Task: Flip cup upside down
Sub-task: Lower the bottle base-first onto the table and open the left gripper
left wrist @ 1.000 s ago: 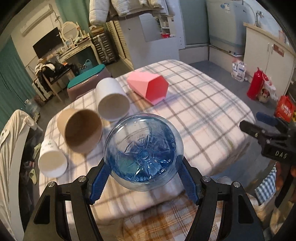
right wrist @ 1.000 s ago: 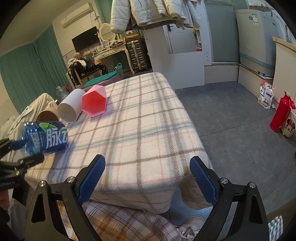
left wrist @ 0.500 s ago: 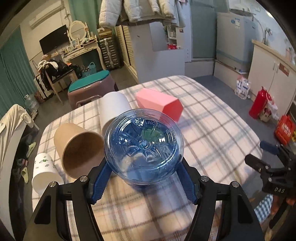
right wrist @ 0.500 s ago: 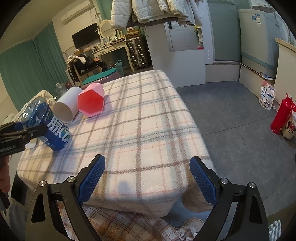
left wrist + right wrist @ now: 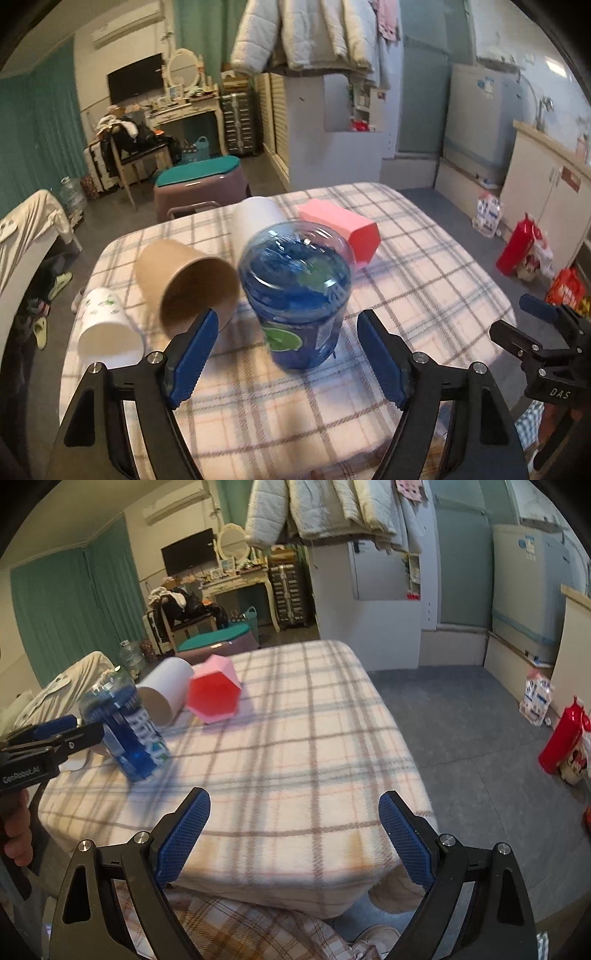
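Observation:
A blue transparent cup (image 5: 295, 295) cut from a bottle stands base-up on the plaid tablecloth (image 5: 424, 280), leaning slightly and blurred. It also shows in the right wrist view (image 5: 125, 731). My left gripper (image 5: 284, 354) is open, its pads either side of the cup and clear of it. My right gripper (image 5: 293, 838) is open and empty above the table's near edge. It shows at the right of the left wrist view (image 5: 532, 325).
A brown paper cup (image 5: 184, 280), a white tube cup (image 5: 255, 218) and a pink hexagonal cup (image 5: 343, 225) lie on their sides behind the blue cup. A white printed cup (image 5: 107, 328) stands at the table's left edge. A red bottle (image 5: 561, 738) stands on the floor.
My left gripper brought the blue cup down onto the table base-up, then opened and let it go. The right gripper hardly moved.

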{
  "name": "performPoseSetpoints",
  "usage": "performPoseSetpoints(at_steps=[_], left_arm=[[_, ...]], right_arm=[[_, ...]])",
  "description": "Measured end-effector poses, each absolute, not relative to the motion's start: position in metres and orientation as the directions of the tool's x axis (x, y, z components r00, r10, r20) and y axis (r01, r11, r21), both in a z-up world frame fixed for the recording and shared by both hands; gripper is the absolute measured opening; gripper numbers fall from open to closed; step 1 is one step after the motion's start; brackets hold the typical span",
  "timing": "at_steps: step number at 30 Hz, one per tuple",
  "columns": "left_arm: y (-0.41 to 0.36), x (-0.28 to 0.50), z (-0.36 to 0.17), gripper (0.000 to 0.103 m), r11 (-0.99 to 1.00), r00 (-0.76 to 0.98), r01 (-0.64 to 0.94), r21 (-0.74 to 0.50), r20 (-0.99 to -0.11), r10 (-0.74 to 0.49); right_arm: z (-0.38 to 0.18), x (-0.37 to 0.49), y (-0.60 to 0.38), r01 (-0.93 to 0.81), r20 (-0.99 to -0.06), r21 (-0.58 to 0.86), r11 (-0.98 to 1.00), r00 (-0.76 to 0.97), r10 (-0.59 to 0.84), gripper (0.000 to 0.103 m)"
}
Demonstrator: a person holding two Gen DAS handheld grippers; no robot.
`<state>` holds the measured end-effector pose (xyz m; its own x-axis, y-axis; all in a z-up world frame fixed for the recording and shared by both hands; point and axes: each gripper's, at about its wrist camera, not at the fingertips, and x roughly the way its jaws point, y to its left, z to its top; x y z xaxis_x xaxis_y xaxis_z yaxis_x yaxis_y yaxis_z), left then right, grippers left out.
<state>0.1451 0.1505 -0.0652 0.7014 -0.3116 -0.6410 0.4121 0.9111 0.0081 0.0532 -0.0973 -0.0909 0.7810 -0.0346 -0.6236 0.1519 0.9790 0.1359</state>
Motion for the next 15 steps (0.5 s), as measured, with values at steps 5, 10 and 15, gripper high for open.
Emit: performPoseSetpoints(at_steps=[5,10,15], left_arm=[[0.169,0.119,-0.05,0.081,0.931,0.759,0.364,-0.03,-0.57,-0.314],[0.184,0.083,-0.03,0.081,0.942,0.825,0.33,-0.06,-0.466,-0.319],[0.193,0.052,-0.021,0.081,0.952,0.877,0.301,-0.047,-0.378,-0.296]], right_arm=[[-0.07,0.042,-0.081,0.119,-0.576,0.108,0.987,0.817,-0.036,0.093],[-0.042,0.028,-0.061,0.076,-0.506,0.065,0.995,0.862,-0.032,0.093],[-0.021,0.007,-0.036,0.036,-0.424,0.025,0.999,0.905,-0.022,0.093]])
